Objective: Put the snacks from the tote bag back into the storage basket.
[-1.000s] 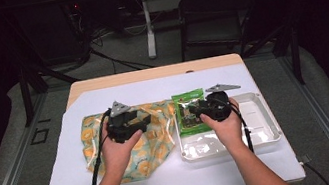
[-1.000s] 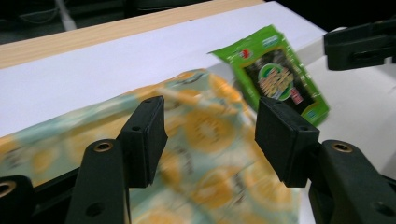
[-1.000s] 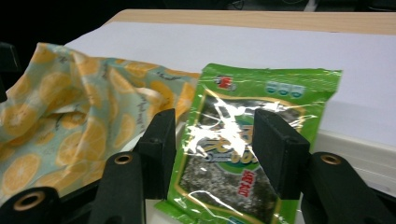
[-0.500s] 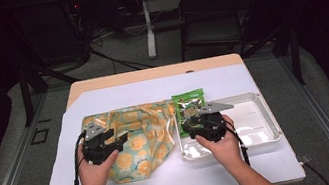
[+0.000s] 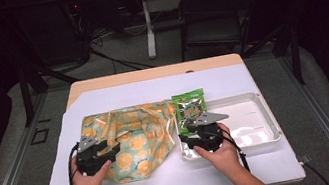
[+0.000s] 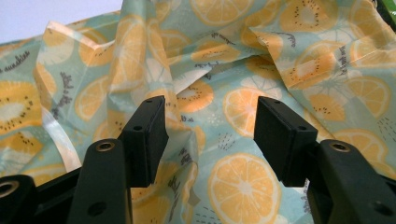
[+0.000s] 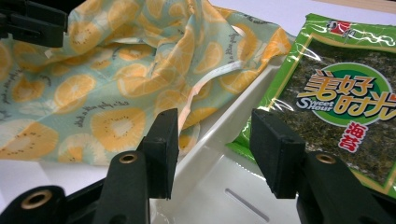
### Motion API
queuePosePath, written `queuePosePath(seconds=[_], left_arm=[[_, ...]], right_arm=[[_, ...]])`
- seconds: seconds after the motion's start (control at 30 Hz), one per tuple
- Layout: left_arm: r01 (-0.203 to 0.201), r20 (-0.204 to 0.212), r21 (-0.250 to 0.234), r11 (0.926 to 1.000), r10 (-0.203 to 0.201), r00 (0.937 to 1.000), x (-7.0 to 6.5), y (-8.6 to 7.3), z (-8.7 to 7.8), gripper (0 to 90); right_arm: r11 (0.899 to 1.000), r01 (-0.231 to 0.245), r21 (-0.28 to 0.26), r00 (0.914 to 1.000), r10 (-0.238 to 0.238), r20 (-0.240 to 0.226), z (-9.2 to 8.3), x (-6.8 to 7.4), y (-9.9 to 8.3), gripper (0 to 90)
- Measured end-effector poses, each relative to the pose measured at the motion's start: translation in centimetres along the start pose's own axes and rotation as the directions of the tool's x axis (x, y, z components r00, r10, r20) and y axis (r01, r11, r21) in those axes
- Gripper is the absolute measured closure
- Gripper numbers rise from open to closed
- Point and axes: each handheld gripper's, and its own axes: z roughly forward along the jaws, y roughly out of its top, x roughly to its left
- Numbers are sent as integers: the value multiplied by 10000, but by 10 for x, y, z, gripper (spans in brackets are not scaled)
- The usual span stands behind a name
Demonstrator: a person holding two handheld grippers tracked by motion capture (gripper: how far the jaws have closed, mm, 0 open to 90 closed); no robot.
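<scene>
- Two grippers sit low in the high view, one at lower left and one at lower centre, each in a hand coming up from the bottom edge.
- My left gripper (image 5: 97,152) rests over the lower left part of the fruit-print bag (image 5: 134,135), which lies crumpled on the white table sheet (image 5: 231,81), left of centre in the frame.
- In the left gripper view, its jaws are spread apart just above the bag (image 6: 233,70); folds of cloth show between them, but the pads are not pressing on any.
- My right gripper (image 5: 199,135) sits at the near left corner of the white tray (image 5: 259,122), right of centre.
- In the right gripper view, its jaws stand wide with the tray's rim (image 7: 233,126) in the gap; they have just been closing a little, with nothing pinched.
- I see the green seaweed packet (image 5: 190,110) leaning on the tray's left end, its top edge towards the far side of the table; in the right gripper view the packet (image 7: 336,93) fills the upper right, just beyond the right-hand jaw.
- Bag and tray lie just beside each other; the bag's edge (image 7: 205,88) drapes against the tray's wall.
</scene>
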Motion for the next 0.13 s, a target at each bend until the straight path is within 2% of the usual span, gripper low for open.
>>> queuePosePath(seconds=[0.13], left_arm=[[108, -77, -105, 9999, -109, 9999, 1, -1, -1, 435]], right_arm=[[9999, 144, 77, 9992, -146, 360, -1, -2, -1, 523]])
